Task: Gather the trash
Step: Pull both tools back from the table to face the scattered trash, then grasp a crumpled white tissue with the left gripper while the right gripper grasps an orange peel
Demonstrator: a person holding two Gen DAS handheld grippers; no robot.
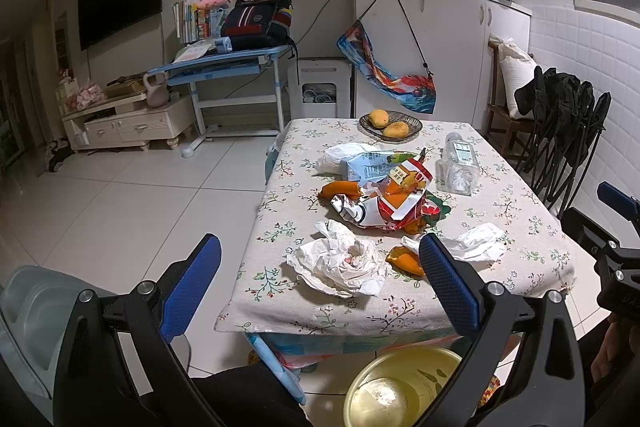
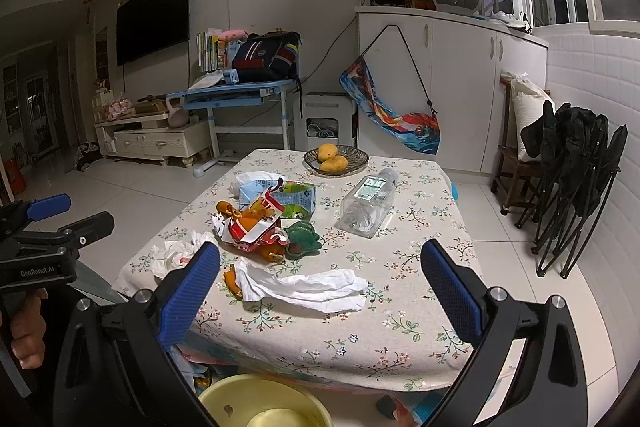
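At the bottom of both views, a round yellow plastic basin (image 1: 404, 387) (image 2: 260, 405) sits on the floor just below the near edge of the small floral-cloth table (image 1: 312, 311) (image 2: 400, 339). The left gripper (image 1: 320, 279) and right gripper (image 2: 320, 279) hang spread wide and grasp nothing. Near the table's front edge lie a crumpled white paper wad (image 1: 344, 263) (image 2: 176, 253), orange fruit peel (image 1: 406, 259) (image 2: 231, 279) and a flattened white tissue (image 1: 480, 241) (image 2: 308, 289). In mid-frame, a torn red-and-white snack wrapper (image 1: 392, 203) (image 2: 256, 227) lies heaped against a light-blue drink carton (image 1: 372, 169) (image 2: 280, 201); a clear plastic bottle (image 1: 458, 163) (image 2: 370, 203) lies to the right. Farthest back, a dark dish of two yellow mangoes (image 1: 390, 125) (image 2: 335, 159) stands.
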